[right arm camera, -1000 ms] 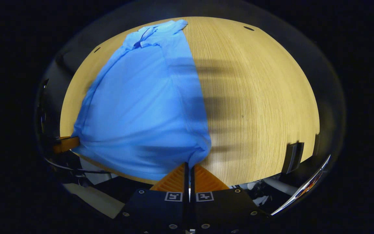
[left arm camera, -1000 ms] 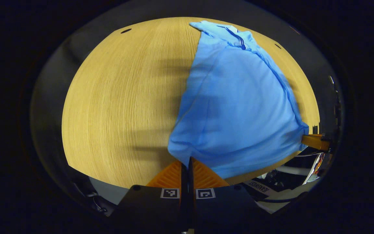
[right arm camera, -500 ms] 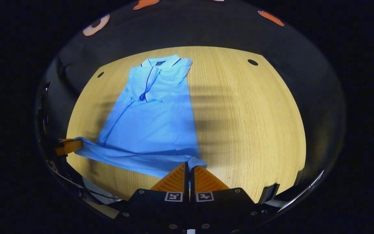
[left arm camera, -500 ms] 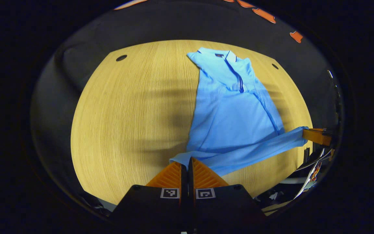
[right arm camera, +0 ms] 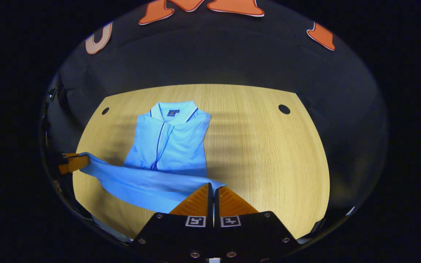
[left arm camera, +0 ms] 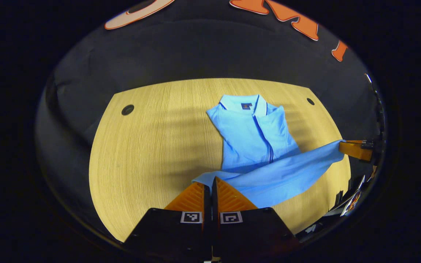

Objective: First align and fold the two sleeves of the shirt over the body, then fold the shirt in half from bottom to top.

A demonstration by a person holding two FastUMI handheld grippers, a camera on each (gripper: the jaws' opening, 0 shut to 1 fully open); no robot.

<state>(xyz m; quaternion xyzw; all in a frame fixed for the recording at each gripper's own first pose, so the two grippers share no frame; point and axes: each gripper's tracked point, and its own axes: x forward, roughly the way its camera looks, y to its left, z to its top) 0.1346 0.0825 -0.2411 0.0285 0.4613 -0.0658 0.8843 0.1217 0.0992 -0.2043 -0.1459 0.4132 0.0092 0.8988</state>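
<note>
- The light blue cotton polo shirt [left arm camera: 249,135] lies on the round pale wooden table [left arm camera: 152,146], collar at the far side, sleeves already folded in.
- The left gripper [left arm camera: 211,181] pinches one bottom corner of the shirt with its fingers pressed together on the cloth.
- The right gripper [right arm camera: 213,188] pinches the other bottom corner the same way.
- The hem hangs stretched between them, lifted off the table.
- To fold it well, both grippers should travel level and together toward the collar, keeping the hem tight and straight.
- The hem should land just below the collar, edges matching.
- Both grippers point forward across the table, side by side, well apart.
</note>
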